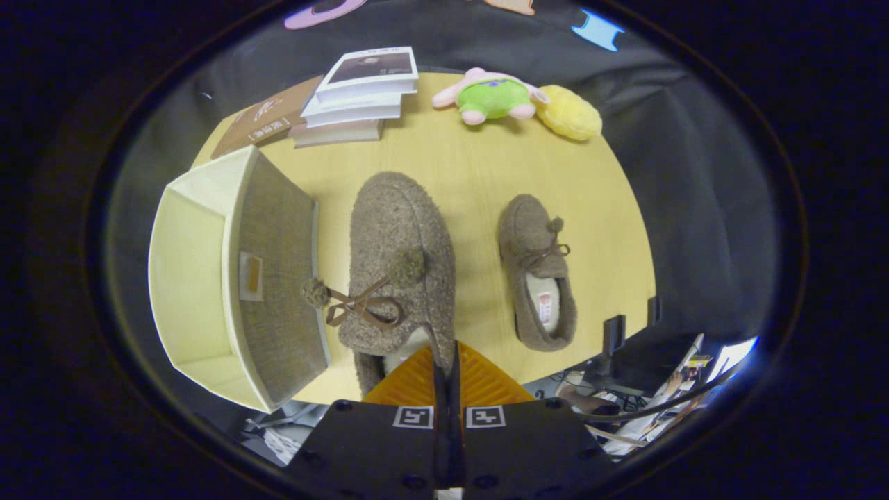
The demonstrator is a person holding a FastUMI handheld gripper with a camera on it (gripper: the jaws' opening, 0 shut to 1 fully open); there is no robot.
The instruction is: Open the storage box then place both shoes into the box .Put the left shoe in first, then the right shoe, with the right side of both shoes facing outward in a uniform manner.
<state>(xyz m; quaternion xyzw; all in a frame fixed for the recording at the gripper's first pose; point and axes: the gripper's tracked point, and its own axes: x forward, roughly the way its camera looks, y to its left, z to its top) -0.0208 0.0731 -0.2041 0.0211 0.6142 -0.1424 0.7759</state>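
My gripper (445, 360) is shut on the rim of a fuzzy brown shoe (399, 257), which looks lifted above the table, toe pointing away from me. Its bow and pom-poms hang toward the left. The jaws are almost closed, with only the thin rim between them. A second matching shoe (536, 274) lies on the wooden table (472, 167), to the right of the held one and beyond the fingers, its toe also pointing away. Left of the held shoe stands the storage box (191, 278), open, with a cream inside and a grey fabric panel (278, 292) facing the shoe.
At the table's far side are a stack of books (361, 94), a brown book (264, 118) beside it, a pink and green plush toy (493, 97) and a yellow plush (569, 112). Off the near right edge of the table lie cables and papers (667, 396).
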